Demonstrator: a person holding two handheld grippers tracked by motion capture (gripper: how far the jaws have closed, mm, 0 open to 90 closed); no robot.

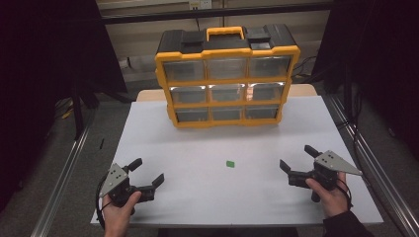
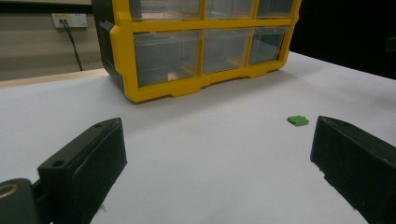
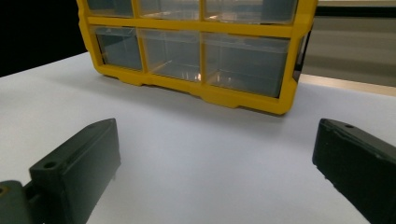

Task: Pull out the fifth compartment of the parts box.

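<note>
Green piece (image 1: 230,163) small, shape unclear; drawer contents indistinct.

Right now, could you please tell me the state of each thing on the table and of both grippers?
Yellow drawer organizer: upright, all nine clear drawers shut.
Small green block: lying flat on the table, untouched.
Left gripper: open, holding nothing.
Right gripper: open, holding nothing.
</note>
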